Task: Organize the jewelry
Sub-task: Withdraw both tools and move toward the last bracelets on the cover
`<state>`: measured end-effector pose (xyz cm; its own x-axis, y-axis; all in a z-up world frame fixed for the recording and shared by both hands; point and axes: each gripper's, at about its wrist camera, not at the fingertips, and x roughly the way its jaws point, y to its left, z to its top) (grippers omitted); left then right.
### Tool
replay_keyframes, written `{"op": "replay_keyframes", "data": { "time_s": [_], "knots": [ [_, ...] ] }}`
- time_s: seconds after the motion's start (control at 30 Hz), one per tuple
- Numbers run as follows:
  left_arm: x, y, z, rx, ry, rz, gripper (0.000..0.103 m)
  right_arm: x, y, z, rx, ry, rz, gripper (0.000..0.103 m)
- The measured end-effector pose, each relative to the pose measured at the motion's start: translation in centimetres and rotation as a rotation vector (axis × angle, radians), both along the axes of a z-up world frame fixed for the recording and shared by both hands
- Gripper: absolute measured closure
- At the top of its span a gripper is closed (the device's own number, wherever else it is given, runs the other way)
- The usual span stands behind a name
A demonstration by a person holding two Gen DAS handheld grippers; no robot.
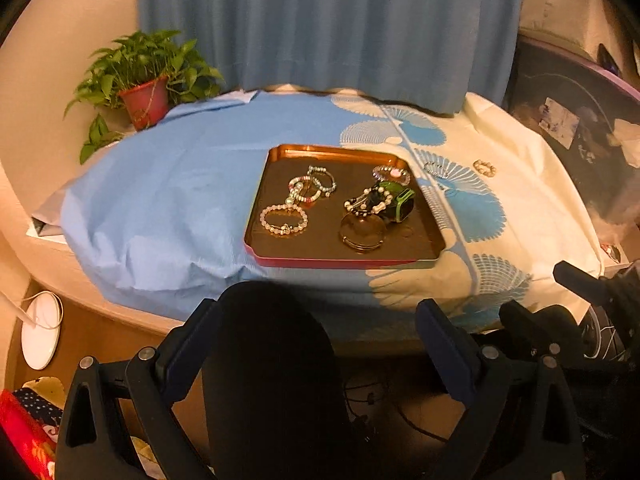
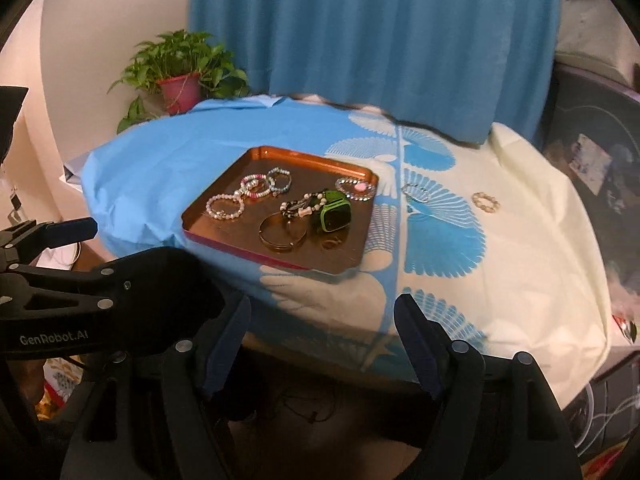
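Tray (image 2: pixel 224 168) w/ bracelets; 2 rings (image 2: pixel 485 202) on cloth (image 2: pixel 520 248).

Copper tray (image 2: pixel 362 176) w/ red rim, green watch (image 2: pixel 335 216), blue/cream fan-print cloth (image 2: pixel 520 240), blue curtain (image 2: pixel 372 40).

Black gripper (image 2: pixel 322 316), blue pads (image 2: pixel 416 344), silver screws.

Bracelets (image 1: pixel 284 220) in tray (image 1: pixel 344 152); two rings (image 1: pixel 484 168), perhaps, on cloth (image 1: pixel 160 184) to its right.
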<state>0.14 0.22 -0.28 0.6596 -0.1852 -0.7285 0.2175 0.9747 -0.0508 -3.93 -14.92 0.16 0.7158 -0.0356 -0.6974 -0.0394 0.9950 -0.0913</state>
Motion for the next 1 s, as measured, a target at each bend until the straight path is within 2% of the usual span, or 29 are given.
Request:
{"op": "replay_keyframes", "data": {
  "time_s": [0.17, 0.4, 1.0],
  "knots": [
    [-2.1, -0.1, 1.4, 0.007, -0.051, 0.005, 0.007, -2.9, 0.4, 1.3, -0.006, -0.041, 0.012, 0.027],
    [-3.9, 0.0, 2.5, 0.015, -0.086, 0.007, 0.007, -4.8, 0.7, 2.2, 0.010, -0.064, 0.028, 0.027],
    [-4.9, -0.8, 2.7, 0.038, -0.102, -0.008, 0.007, -5.7, 0.5, 2.4, 0.025, -0.073, 0.025, 0.025]
  ]
}}
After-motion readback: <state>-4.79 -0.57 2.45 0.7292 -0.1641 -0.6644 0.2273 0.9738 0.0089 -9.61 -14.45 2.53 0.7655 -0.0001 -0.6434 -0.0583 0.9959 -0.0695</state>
